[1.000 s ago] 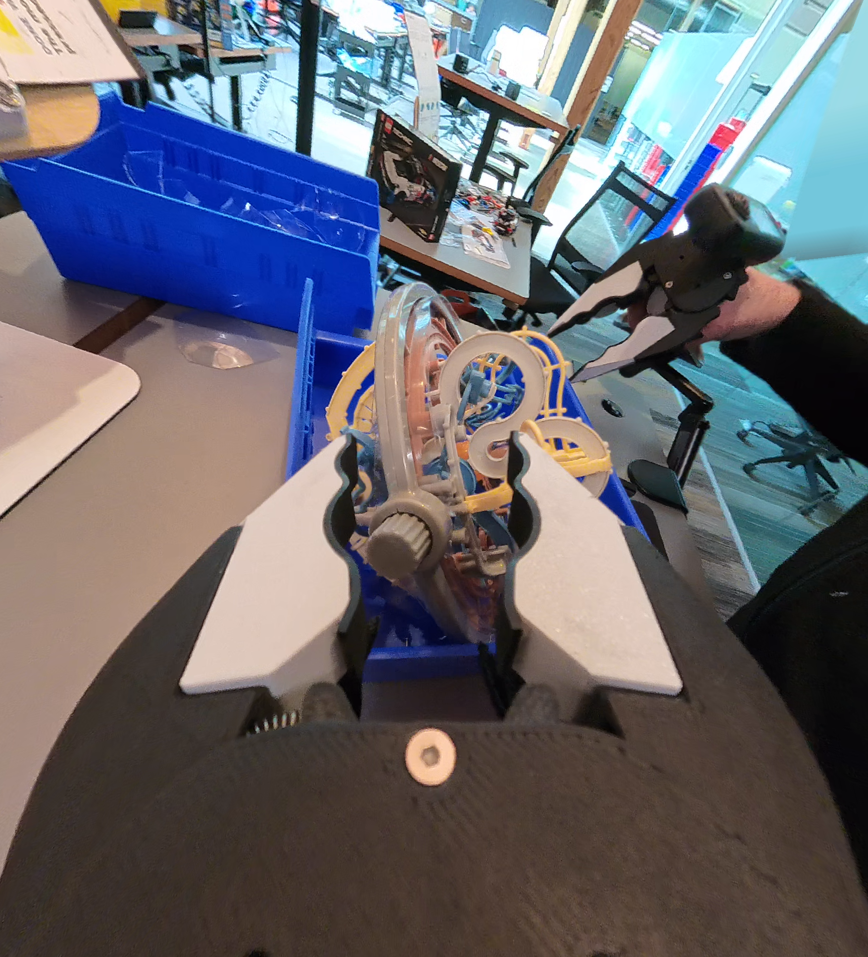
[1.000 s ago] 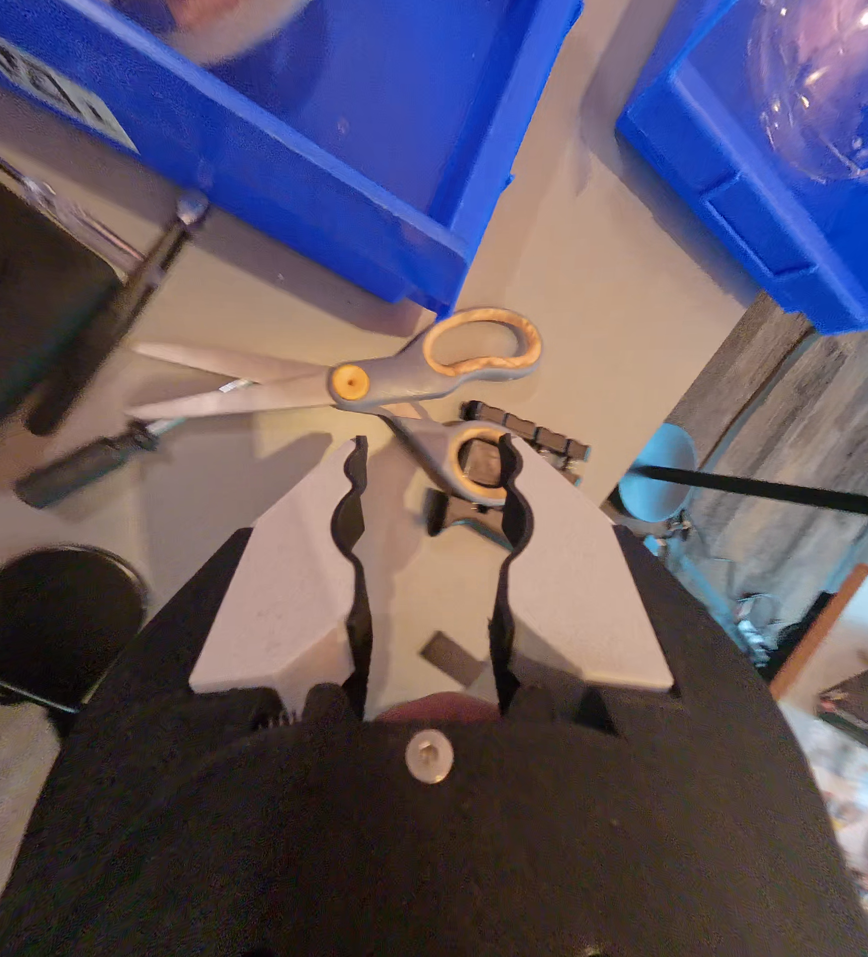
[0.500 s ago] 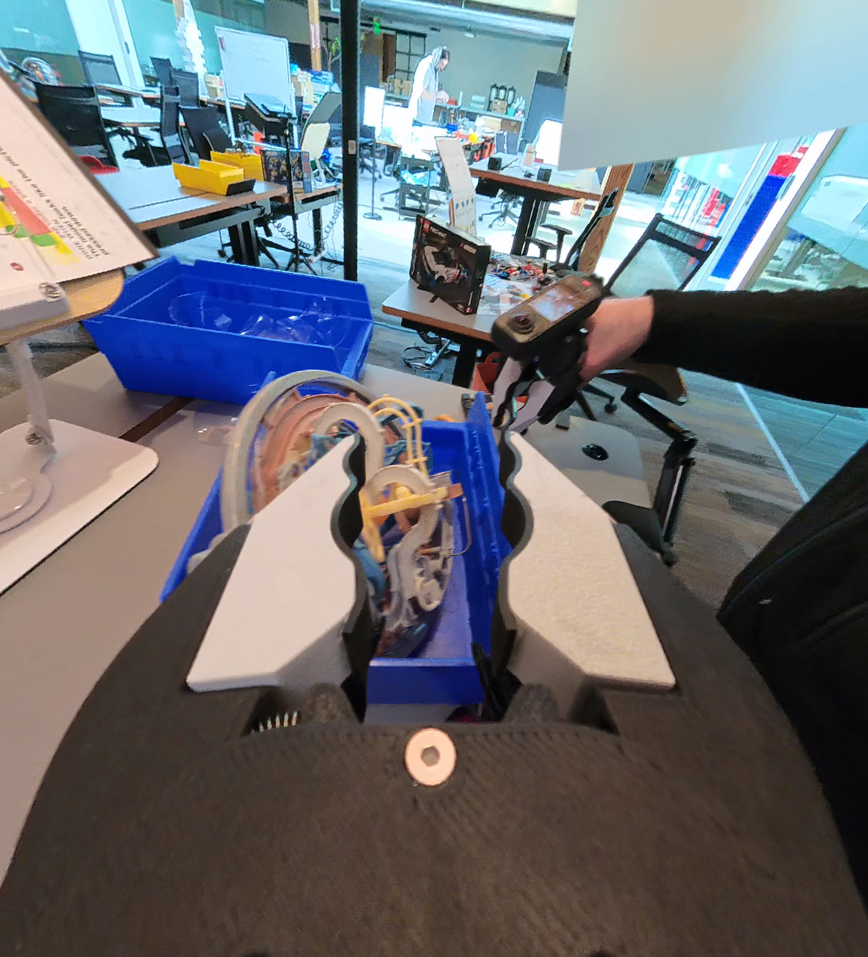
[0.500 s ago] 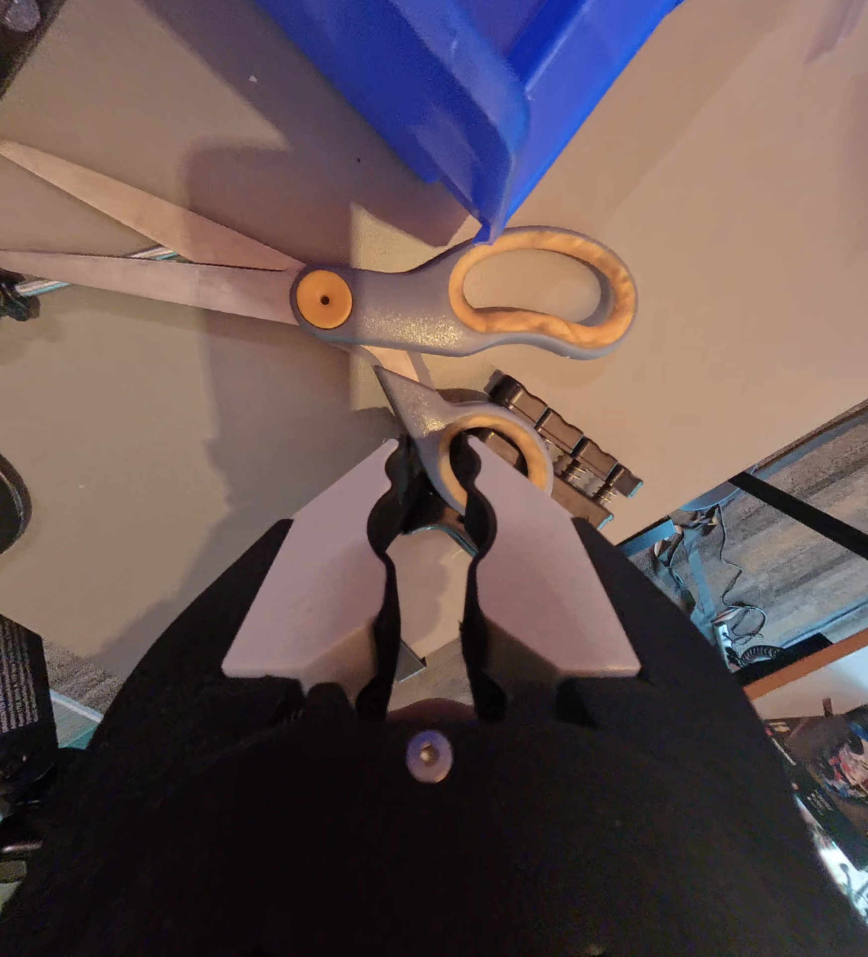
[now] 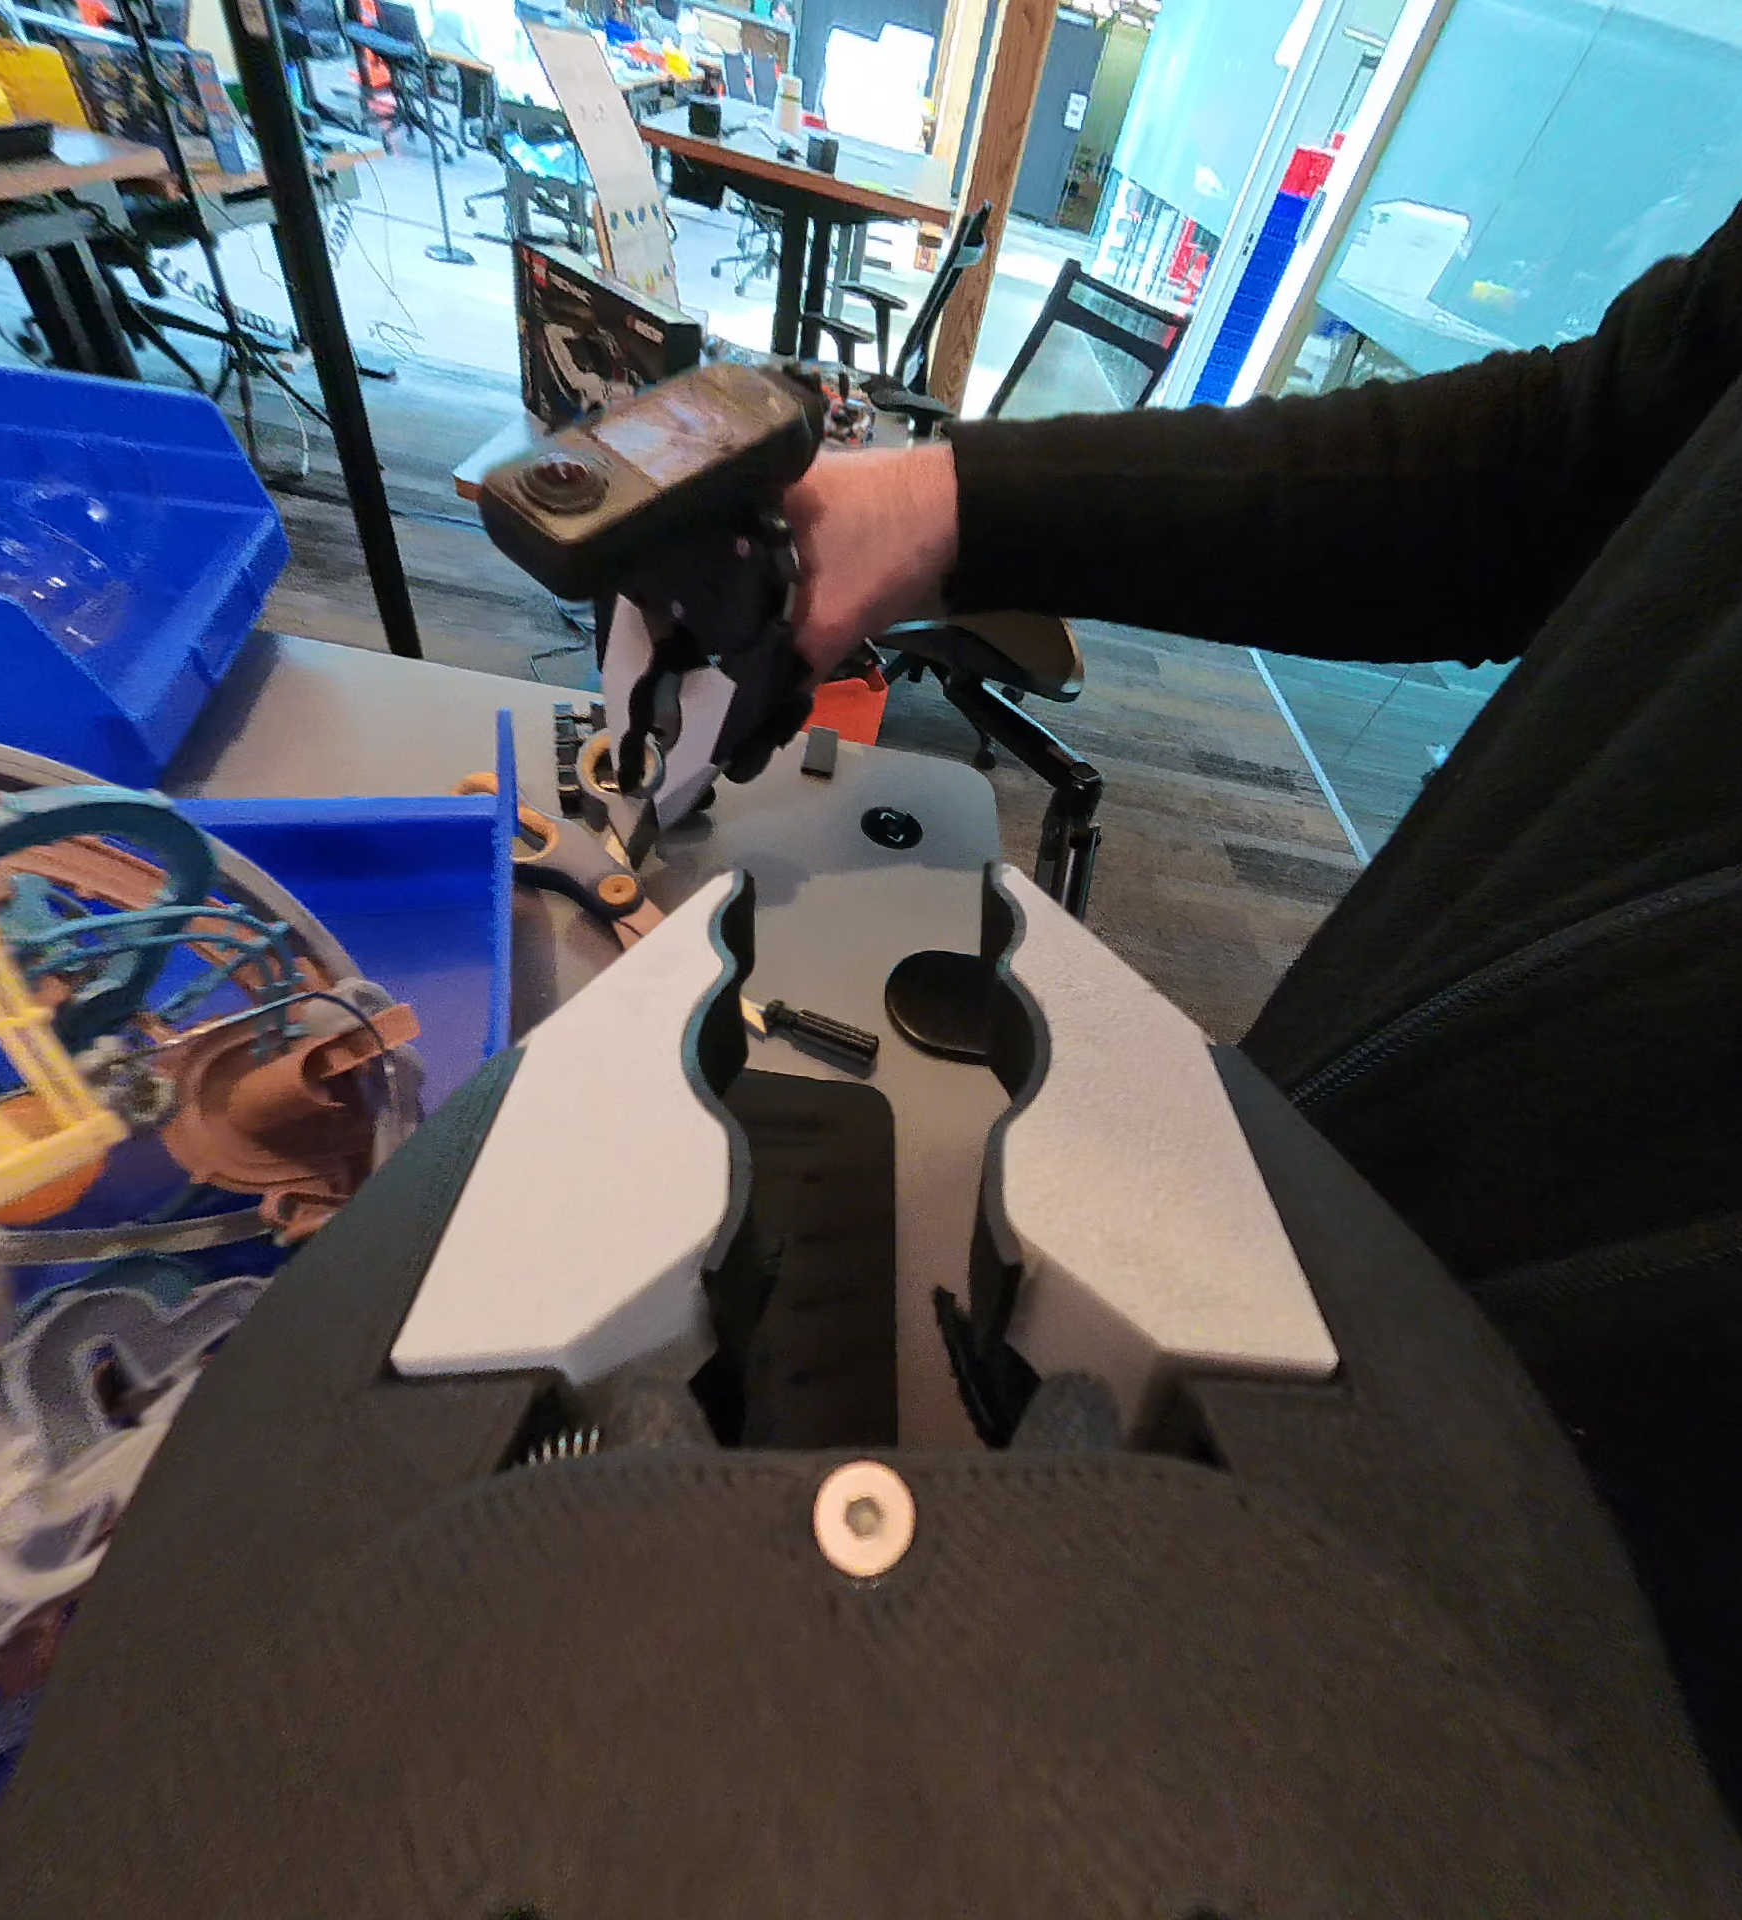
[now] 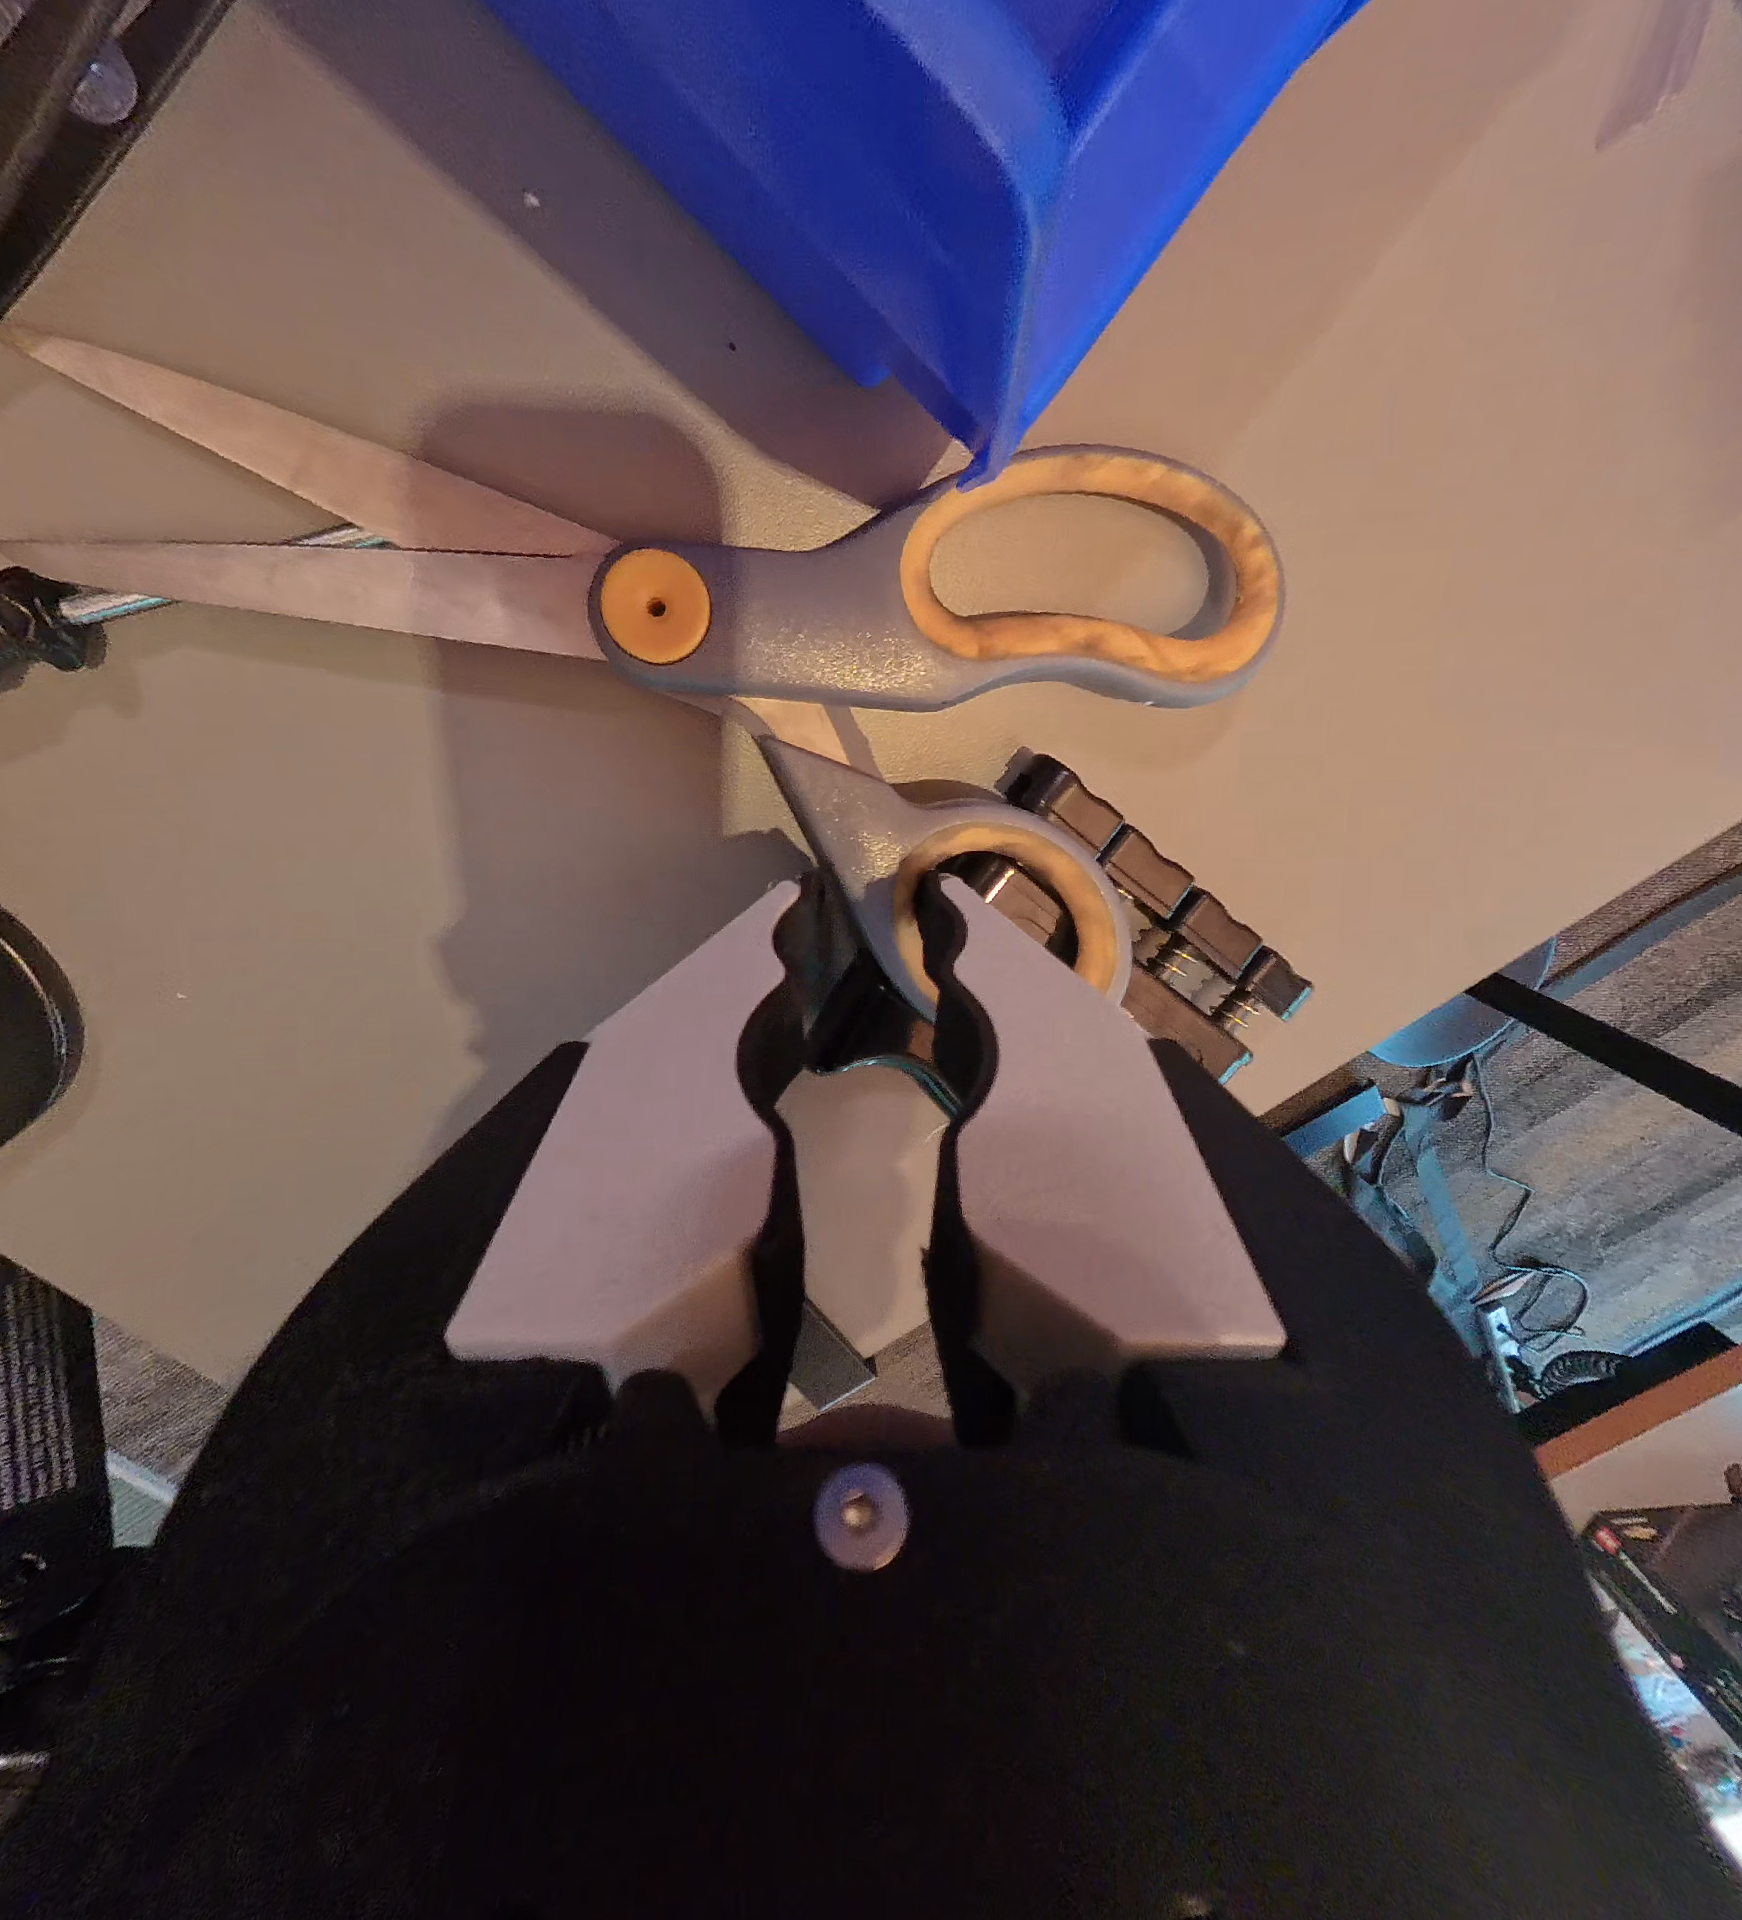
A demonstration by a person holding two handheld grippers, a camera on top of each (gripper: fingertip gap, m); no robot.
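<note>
Swung off the toy-filled blue bin [image 5: 410, 883], the left claw [image 5: 862, 997] gapes empty, while the right claw [image 6: 862, 935], nearer, pinches the scissors [image 6: 846, 644] by their small loop, blades pointing away from that bin.

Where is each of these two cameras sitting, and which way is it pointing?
Left wrist view: on the open left gripper, looking across the table; a hand and dark sleeve show.
Right wrist view: on the right gripper, looking down at the scissors, shut on their small handle ring.
Shared: scissors, blue bin, right gripper.
</note>
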